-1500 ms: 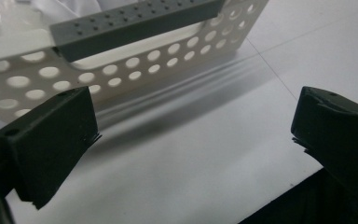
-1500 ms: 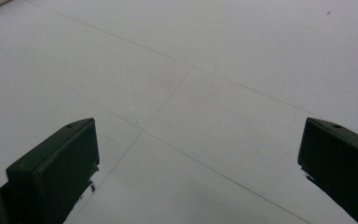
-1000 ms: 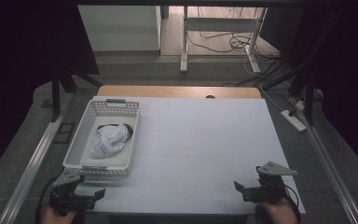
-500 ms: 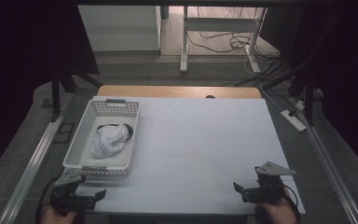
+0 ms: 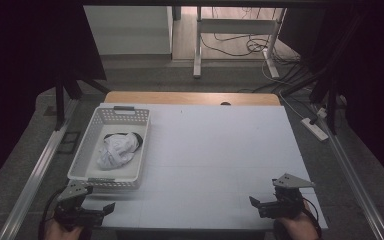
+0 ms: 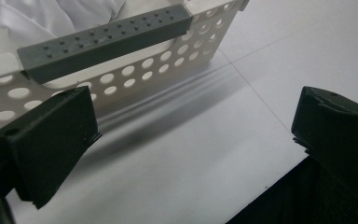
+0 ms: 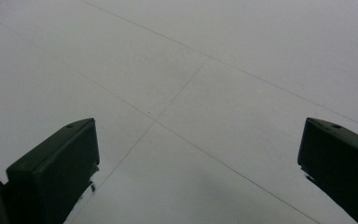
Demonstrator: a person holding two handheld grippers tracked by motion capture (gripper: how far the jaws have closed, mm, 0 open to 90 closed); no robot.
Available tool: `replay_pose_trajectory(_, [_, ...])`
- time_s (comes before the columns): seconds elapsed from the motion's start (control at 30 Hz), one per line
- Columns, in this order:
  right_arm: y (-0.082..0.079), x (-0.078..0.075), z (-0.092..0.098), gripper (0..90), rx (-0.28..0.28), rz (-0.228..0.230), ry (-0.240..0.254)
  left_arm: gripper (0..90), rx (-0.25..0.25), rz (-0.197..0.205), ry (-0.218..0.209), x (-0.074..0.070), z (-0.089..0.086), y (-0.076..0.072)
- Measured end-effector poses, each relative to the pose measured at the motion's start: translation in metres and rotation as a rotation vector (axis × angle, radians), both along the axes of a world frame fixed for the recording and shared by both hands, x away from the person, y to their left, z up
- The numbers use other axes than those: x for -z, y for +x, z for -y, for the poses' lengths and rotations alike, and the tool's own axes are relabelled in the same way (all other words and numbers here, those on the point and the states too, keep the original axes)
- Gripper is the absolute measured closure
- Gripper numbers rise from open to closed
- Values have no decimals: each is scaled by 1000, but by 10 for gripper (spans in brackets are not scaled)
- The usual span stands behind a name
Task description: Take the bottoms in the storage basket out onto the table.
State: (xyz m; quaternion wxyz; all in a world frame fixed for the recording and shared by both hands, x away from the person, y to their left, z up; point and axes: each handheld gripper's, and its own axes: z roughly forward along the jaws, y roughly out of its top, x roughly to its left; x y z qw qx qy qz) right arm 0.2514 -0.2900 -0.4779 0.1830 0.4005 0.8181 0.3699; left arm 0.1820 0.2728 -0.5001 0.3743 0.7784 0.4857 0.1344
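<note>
One white perforated basket holds one crumpled white cloth. Two tongs are mine: my left gripper sits at the table's seven o'clock, jaws wide, the basket just at its twelve; my right gripper at five o'clock gapes wide too. White table, dim room beyond.

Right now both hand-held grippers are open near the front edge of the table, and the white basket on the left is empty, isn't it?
Not quite. The white basket is not empty: the high view shows a crumpled white cloth lying in it. The rest holds: the left hand-held gripper and the right hand-held gripper are both open near the table's front edge.
</note>
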Motion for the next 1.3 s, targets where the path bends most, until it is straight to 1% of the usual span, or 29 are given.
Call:
replay_pose_trajectory(0.17, [0,0,0,0,-5,-2,-2,0,8,3,2,-2,1,1])
replay_pose_trajectory(0.47, [0,1,-1,0,-9,-6,-7,0,8,26,4,-8,3,1])
replay_pose_trajectory(0.77, [1,1,-1,0,-10,-10,-10,0,6,32,-3,-12,1,3])
replay_pose_trajectory(0.97, [1,1,-1,0,-10,-12,-8,0,9,46,-3,-15,1,7])
replay_pose_trajectory(1.3, [1,1,-2,0,-10,-16,-7,0,19,44,5,-17,1,17])
